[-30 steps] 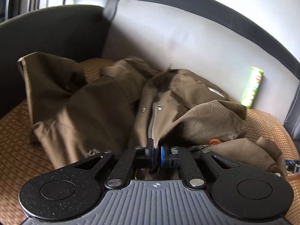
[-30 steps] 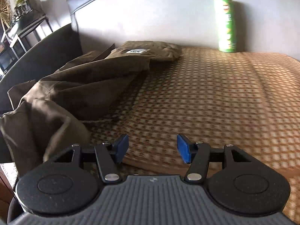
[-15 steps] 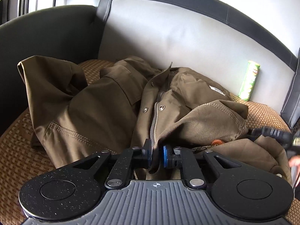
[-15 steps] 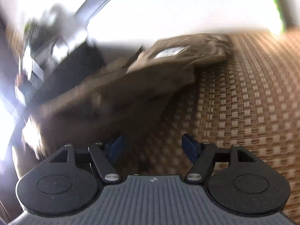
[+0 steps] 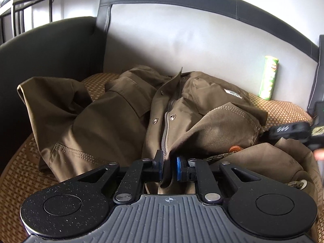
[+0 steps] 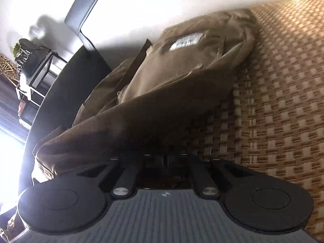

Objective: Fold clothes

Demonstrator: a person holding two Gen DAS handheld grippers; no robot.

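Brown jacket lies crumpled on the sofa's woven seat mat, spread from the dark armrest on the left across toward the middle, collar end toward the white backrest. Zipper runs down the centre toward the camera, snap buttons on both sides of it, white label on the right chest panel. Left claw is nearly closed, blue pads pinching a fold of jacket fabric at the near end of the zipper line; cloth fills the narrow gap between the pads. Right claw is closed all the way; in the right wrist view its tips sit in deep shadow under the jacket's near edge, so contact with the fabric is hard to confirm, cannot tell if cloth is actually caught. That view is rolled, the mat tilts across the right side of the frame, label visible on the upper panel. In the left wrist view the right claw body shows at the right edge, low over the jacket's right side, slightly blurred, a fingertip of the person's hand just below it. Green snack can stands upright against the backrest, well apart from the jacket. Orange toggle and a cord sit just right of the left claw.
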